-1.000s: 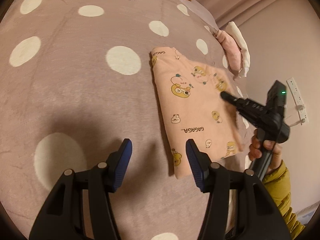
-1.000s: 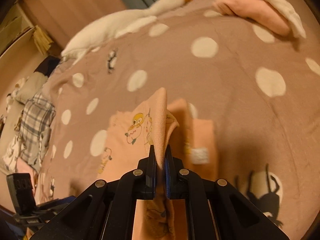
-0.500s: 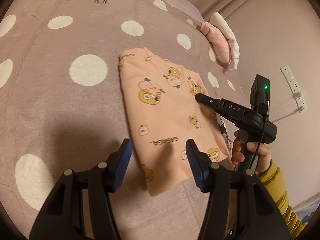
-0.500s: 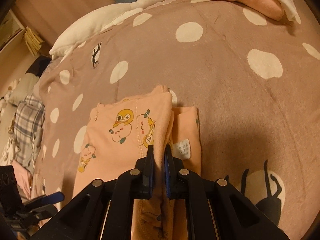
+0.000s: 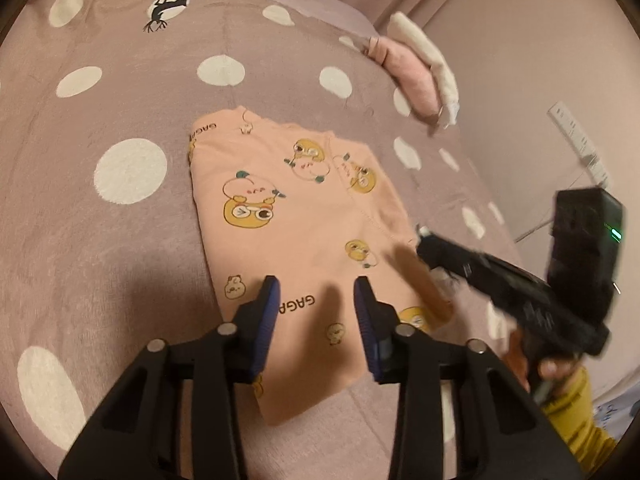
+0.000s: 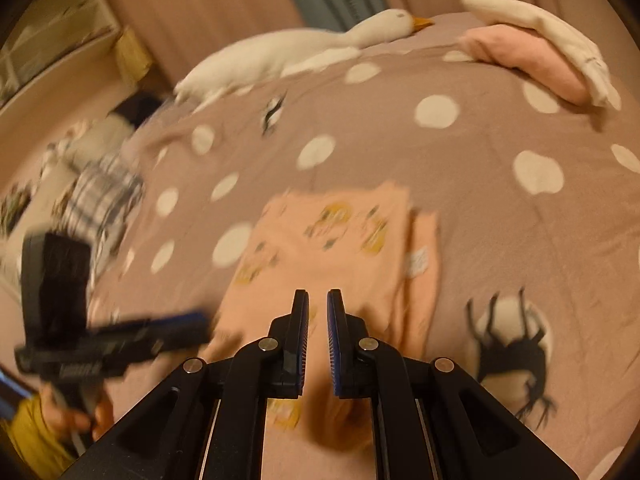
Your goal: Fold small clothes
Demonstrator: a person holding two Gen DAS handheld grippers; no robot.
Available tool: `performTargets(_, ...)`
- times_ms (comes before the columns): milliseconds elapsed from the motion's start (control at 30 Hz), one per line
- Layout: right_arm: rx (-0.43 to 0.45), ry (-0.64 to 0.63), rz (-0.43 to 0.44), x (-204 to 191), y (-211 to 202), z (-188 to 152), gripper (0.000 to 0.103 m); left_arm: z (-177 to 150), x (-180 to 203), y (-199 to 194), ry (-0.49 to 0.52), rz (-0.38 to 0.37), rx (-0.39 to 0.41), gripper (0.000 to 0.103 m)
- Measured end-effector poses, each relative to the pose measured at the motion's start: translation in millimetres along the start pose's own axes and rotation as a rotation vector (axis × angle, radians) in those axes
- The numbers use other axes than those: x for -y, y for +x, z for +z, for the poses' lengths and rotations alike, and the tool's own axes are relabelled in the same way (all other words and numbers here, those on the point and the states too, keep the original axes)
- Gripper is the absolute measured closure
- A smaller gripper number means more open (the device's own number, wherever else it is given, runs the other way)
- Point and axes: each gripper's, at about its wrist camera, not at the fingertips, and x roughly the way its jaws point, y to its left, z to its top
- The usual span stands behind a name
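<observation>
A peach garment (image 5: 300, 220) printed with cartoon ducks lies folded flat on the dotted bedspread (image 5: 100, 220). My left gripper (image 5: 317, 284) hovers over its near end. Its jaws are closing, and between them I see only the cloth lying below, not pinched. In the left wrist view my right gripper (image 5: 424, 240) sits at the garment's right edge, blurred, held by a hand in a yellow sleeve. In the right wrist view the right gripper (image 6: 318, 300) is shut with nothing between its pads, and the garment (image 6: 320, 248) lies just ahead. The left gripper (image 6: 196, 320) is a blur at the left.
A white goose plush (image 6: 300, 52) lies along the far edge of the bed. Folded pink and white clothes (image 5: 416, 76) are stacked at the far right. A plaid cloth (image 6: 100, 196) lies to the left of the bed. A power strip (image 5: 576, 140) hangs on the wall.
The right gripper laid the lifted fold down onto the garment and came off it. The left gripper moved over the garment's near end and its jaws narrowed.
</observation>
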Motion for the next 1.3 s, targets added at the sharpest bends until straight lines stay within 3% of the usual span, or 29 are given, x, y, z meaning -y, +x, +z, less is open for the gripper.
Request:
performTargets(167, -0.077, -0.097, -0.061, -11, 15, -24, 0.095, -4, -3, 19, 0.017, 0.027, -0.044, 0.069)
performTargets(267, -0.127, -0.072, -0.093, 3, 30, -34, 0.095, -6, -5, 25, 0.03, 0.03, -0.061, 0.069)
performTargets(500, -0.117, -0.049, -0.07, 8, 28, -36, 0.096, 9, 1, 18, 0.054, 0.054, -0.033, 0.07)
performTargets(767, -0.038, -0.09, 0.022, -15, 13, -31, 0.096, 58, -7, 34, 0.021, 0.094, 0.007, 0.07)
performTargets(933, -0.078, -0.145, 0.087, -36, 33, -32, 0.096, 74, -29, 59, -0.041, 0.12, -0.01, 0.071)
performTargets(1100, -0.182, -0.15, 0.082, -39, 60, -45, 0.096, 76, -33, 74, 0.003, 0.166, -0.021, 0.071)
performTargets(1300, -0.162, -0.14, 0.128, -38, 44, -45, 0.096, 76, -32, 60, 0.008, 0.165, 0.001, 0.072)
